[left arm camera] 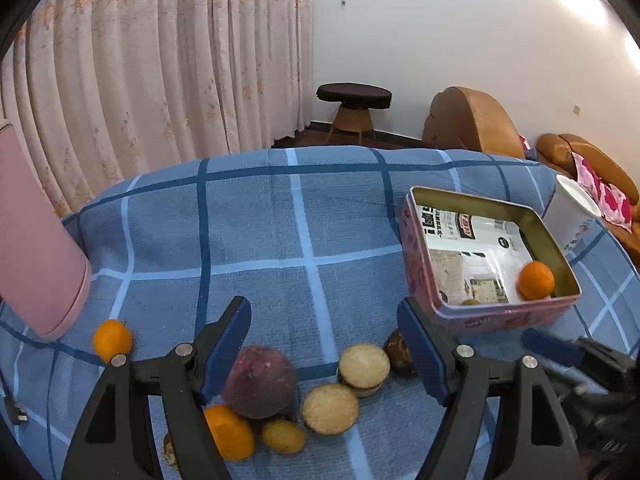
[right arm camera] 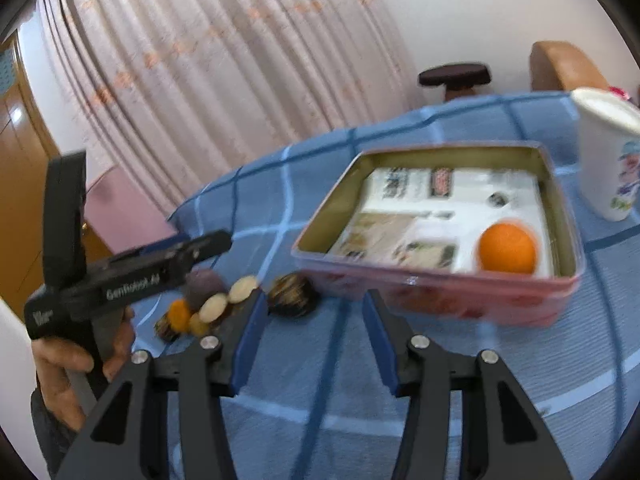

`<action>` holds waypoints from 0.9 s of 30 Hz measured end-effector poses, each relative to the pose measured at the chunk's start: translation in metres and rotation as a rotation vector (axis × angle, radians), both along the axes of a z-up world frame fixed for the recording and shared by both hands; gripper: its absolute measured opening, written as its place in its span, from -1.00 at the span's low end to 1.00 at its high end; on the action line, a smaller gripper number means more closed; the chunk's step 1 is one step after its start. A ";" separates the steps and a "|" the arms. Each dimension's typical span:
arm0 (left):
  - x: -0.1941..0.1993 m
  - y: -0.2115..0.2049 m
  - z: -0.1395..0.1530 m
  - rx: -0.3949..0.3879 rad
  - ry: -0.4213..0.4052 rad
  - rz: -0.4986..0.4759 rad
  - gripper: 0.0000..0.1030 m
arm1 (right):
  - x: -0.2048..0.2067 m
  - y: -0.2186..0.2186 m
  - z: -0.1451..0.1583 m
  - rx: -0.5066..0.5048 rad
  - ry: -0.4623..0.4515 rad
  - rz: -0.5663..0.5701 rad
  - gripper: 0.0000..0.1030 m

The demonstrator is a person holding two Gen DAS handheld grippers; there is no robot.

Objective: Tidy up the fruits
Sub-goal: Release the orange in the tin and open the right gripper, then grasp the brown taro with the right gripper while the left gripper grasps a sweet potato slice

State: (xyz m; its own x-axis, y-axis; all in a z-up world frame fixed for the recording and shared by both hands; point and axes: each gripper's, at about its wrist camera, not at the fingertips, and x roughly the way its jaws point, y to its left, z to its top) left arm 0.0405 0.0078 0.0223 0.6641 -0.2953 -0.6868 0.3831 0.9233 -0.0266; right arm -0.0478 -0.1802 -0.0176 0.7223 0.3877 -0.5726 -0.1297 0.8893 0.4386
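Observation:
A pink tin box (left arm camera: 504, 316) (right arm camera: 440, 296) stands on the blue checked cloth with one orange (left arm camera: 536, 280) (right arm camera: 507, 249) inside. My left gripper (left arm camera: 324, 320) is open and empty above a pile of fruit: a purple fruit (left arm camera: 259, 381), two pale round ones (left arm camera: 363, 366), a dark brown one (left arm camera: 398, 350), an orange (left arm camera: 229, 432) and a small yellow one (left arm camera: 283, 436). Another orange (left arm camera: 112, 340) lies apart at the left. My right gripper (right arm camera: 314, 312) is open and empty, between the dark fruit (right arm camera: 291, 295) and the tin's front wall.
A white cup (left arm camera: 570, 212) (right arm camera: 608, 152) stands right of the tin. A pink cylinder (left arm camera: 36, 240) stands at the left. The left gripper's body (right arm camera: 120, 276) and the hand holding it show at the left. Curtain, stool and sofa lie behind the table.

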 end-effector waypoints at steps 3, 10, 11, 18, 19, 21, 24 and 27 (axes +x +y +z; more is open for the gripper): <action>-0.003 0.003 -0.002 0.018 0.003 -0.012 0.49 | 0.007 0.017 -0.005 -0.047 0.020 0.019 0.03; 0.000 0.016 -0.001 0.004 0.019 0.005 0.49 | 0.037 0.042 -0.018 -0.140 0.077 0.018 0.02; 0.000 0.019 0.000 0.001 0.017 0.006 0.49 | 0.040 0.044 -0.018 -0.151 0.080 0.015 0.01; -0.002 0.020 0.002 0.018 -0.002 0.000 0.49 | 0.059 0.055 -0.025 -0.159 0.130 0.008 -0.17; -0.002 0.019 0.001 0.019 -0.002 -0.002 0.49 | 0.058 0.054 -0.025 -0.156 0.127 0.009 -0.18; -0.002 0.018 0.001 0.019 -0.001 -0.010 0.49 | 0.055 0.053 -0.024 -0.162 0.126 0.015 -0.19; -0.004 0.015 0.000 0.026 -0.003 -0.030 0.49 | 0.045 0.051 -0.022 -0.172 0.117 0.007 -0.20; -0.009 0.010 -0.001 0.024 0.002 -0.091 0.49 | 0.030 0.044 -0.018 -0.171 0.102 -0.005 -0.20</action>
State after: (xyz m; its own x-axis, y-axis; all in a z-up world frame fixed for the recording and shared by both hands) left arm 0.0316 0.0181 0.0209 0.6342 -0.3378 -0.6955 0.4654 0.8851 -0.0055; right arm -0.0175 -0.1364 -0.0357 0.6590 0.2748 -0.7001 -0.0874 0.9525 0.2917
